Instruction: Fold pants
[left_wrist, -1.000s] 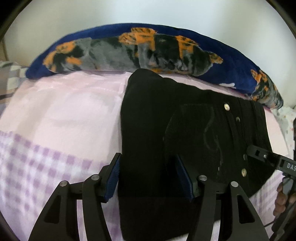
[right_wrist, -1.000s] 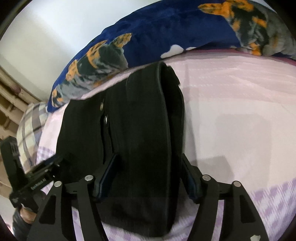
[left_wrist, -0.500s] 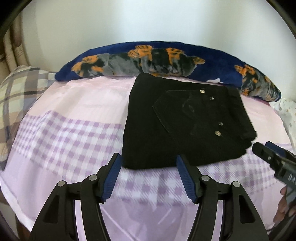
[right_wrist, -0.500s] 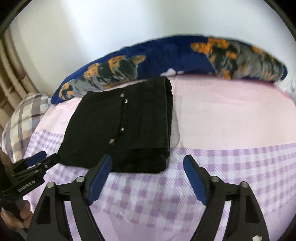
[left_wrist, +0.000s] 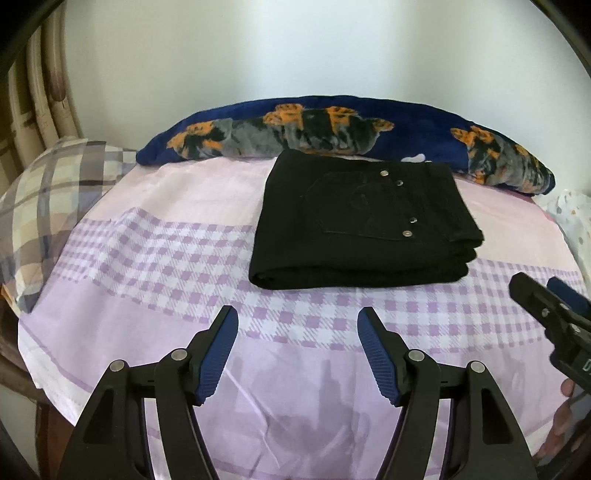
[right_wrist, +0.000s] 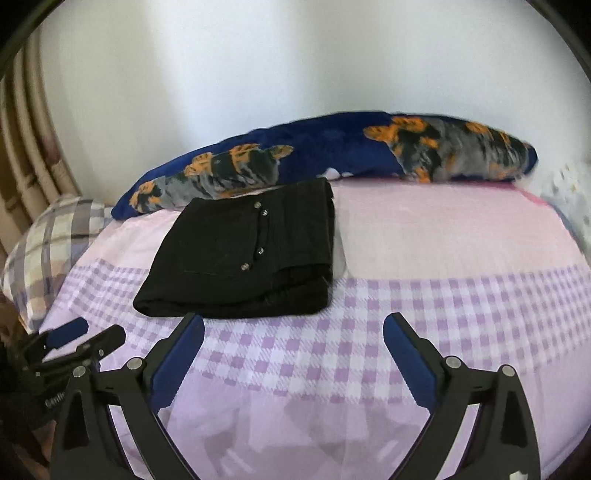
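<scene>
The black pants lie folded into a flat rectangle on the bed, back pocket and silver rivets facing up; they also show in the right wrist view. My left gripper is open and empty, held back from the pants' near edge above the bed's front. My right gripper is open and empty, near the pants' front right corner. Each gripper shows at the edge of the other's view: the right one, the left one.
The bed carries a pink and purple checked sheet. A long navy pillow with orange and grey print lies along the wall behind the pants. A plaid pillow sits at the left. The bed's front edge is just below the grippers.
Both grippers have pulled back and up from the folded pants, which they straddled one second ago. The pants stay folded in place on the sheet.
</scene>
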